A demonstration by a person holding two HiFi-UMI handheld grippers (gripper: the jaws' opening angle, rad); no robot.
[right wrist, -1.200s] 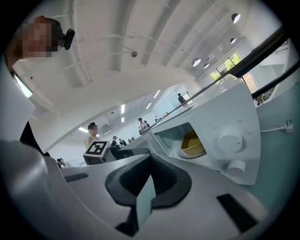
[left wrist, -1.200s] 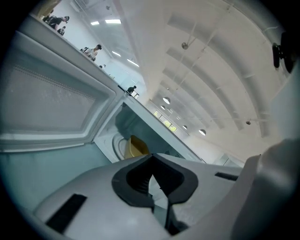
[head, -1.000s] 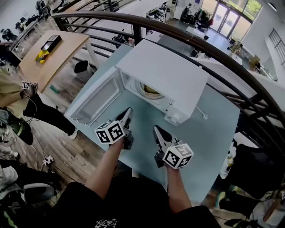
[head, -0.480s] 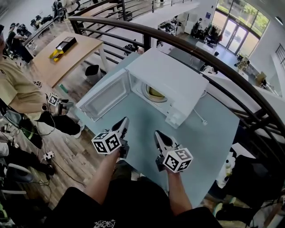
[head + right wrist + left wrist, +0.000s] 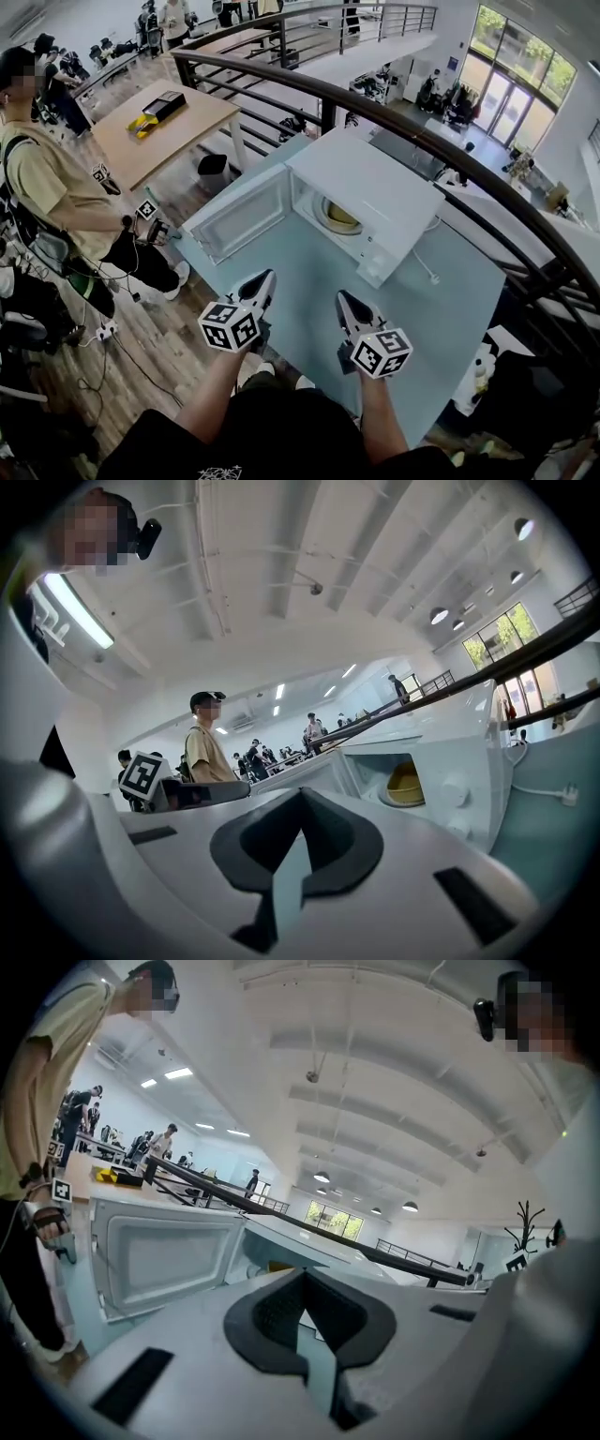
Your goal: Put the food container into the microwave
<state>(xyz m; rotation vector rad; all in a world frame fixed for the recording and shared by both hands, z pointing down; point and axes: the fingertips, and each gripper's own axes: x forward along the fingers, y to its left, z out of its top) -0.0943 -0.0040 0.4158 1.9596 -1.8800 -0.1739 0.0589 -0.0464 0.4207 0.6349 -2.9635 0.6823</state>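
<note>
A white microwave stands on the light-blue table with its door swung open to the left. A yellow food container sits inside on the turntable. My left gripper and right gripper hover side by side over the table in front of the microwave, both shut with nothing between the jaws. In the right gripper view the container shows in the open cavity beyond the closed right gripper. In the left gripper view, the left gripper points toward the open door.
A person in a beige shirt stands left of the table, holding marker-cube grippers. A wooden table lies behind them. A dark railing curves behind the microwave. The microwave's plug lies loose on the table at its right.
Both grippers have drawn back a little from the microwave toward me, still shut. The view has shifted, bringing the person at left into sight.
</note>
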